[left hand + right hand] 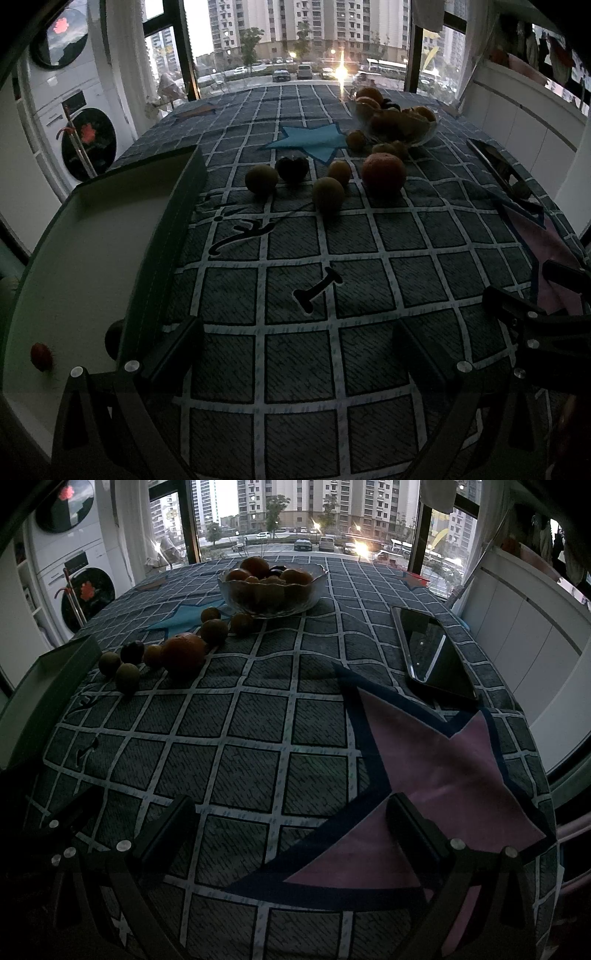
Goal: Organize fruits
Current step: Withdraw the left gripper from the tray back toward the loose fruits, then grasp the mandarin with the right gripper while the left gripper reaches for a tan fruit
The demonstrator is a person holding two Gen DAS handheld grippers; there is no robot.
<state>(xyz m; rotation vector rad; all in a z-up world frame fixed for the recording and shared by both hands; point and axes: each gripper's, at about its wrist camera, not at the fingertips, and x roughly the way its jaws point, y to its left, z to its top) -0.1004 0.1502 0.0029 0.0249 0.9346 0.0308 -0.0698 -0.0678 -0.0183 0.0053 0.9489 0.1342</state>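
Cloth: a dark checked cloth [258, 709] with white lines covered the table.
Stars: a blue star [308, 140] lay far on the cloth, and a pink star [443, 775] lay near on the right.
Phone: a black phone [430, 653] lay flat on the right, just beyond the pink star.
Washers: two white machines [70, 122] stood stacked on the far left.
Window: tall buildings [295, 506] and parked cars [282, 75] showed outside.

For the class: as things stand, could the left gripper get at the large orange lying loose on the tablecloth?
Probably yes. The left gripper is open and empty, and only bare tablecloth lies between it and the orange. Small fruits crowd the orange's left side, so they may get nudged.
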